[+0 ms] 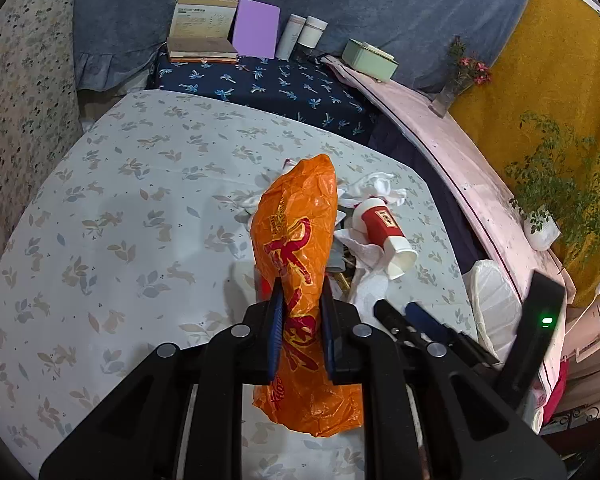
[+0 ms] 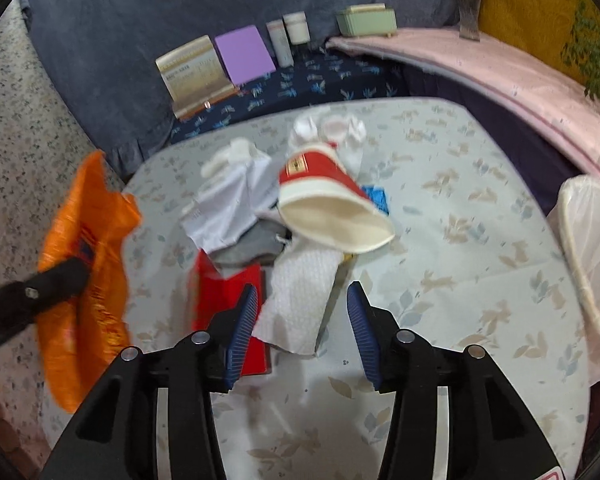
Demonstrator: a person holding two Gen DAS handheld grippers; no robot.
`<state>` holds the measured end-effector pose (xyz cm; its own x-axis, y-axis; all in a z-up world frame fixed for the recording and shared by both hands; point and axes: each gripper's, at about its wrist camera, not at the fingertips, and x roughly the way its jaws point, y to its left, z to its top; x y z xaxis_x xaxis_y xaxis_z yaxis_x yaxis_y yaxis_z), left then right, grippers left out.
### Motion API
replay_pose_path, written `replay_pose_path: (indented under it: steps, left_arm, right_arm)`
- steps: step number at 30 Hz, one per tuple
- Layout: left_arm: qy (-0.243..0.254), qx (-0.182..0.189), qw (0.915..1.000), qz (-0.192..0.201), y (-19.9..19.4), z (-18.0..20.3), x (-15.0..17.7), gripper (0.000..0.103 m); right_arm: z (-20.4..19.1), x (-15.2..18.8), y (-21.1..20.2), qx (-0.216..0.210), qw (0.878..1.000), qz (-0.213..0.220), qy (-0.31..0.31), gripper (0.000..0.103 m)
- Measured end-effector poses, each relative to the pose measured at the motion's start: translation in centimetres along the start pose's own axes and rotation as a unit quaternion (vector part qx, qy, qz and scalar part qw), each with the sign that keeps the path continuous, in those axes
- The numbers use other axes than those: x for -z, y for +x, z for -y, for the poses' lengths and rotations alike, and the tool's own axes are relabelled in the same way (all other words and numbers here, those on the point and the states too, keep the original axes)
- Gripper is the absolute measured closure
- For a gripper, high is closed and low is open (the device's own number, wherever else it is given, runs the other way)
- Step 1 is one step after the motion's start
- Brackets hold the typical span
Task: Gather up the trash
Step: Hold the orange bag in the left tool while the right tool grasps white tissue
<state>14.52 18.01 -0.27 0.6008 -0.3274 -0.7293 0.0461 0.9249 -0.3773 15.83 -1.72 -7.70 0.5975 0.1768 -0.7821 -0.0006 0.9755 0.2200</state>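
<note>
- Left gripper (image 1: 300,312): fingers pinch the orange bag (image 1: 300,240) above the tabletop (image 1: 120,220).
- Right gripper (image 2: 302,320): fingers spread, empty, over a paper towel (image 2: 300,300) beside the cup (image 2: 324,204).

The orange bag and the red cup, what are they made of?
The orange bag looks like thin shiny plastic: it crinkles and glints. The red cup looks like paper or card: matte, with a plain cream inside and a rolled rim.
</note>
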Motion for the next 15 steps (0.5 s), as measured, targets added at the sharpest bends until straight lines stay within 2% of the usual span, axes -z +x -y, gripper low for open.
replay_pose_path:
  steps: [2,4,6,7,11,15]
  left_arm:
    - [-0.004,-0.003,1.0,0.001,0.1,-0.5,-0.2,0.087]
    - [-0.006,-0.009,0.9999,0.001,0.3,-0.8,-0.4,0.087]
    - [-0.005,-0.015,0.9999,0.001,0.6,-1.0,-0.5,0.087]
    - [-0.005,-0.015,0.9999,0.0,0.7,-1.1,-0.5,0.087]
    - [-0.004,-0.016,0.9999,-0.002,0.9,-0.7,-0.7,0.087]
    - [0.007,-0.009,0.9999,0.003,0.6,0.6,-0.6,0.087]
  right_arm:
    - [0.2,0.1,1.4,-0.007,1.0,-0.016,0.012,0.057]
    - [0.3,0.1,2.5,-0.012,0.999,-0.025,0.019,0.064]
    - [0.2,0.1,3.2,-0.019,0.999,-0.036,0.022,0.092]
    - [0.2,0.0,3.3,-0.023,0.999,-0.037,0.024,0.097]
    - [0.0,-0.7,1.2,-0.042,0.999,-0.008,0.03,0.099]
    - [-0.5,-2.0,-2.6,-0.06,0.997,0.034,0.028,0.099]
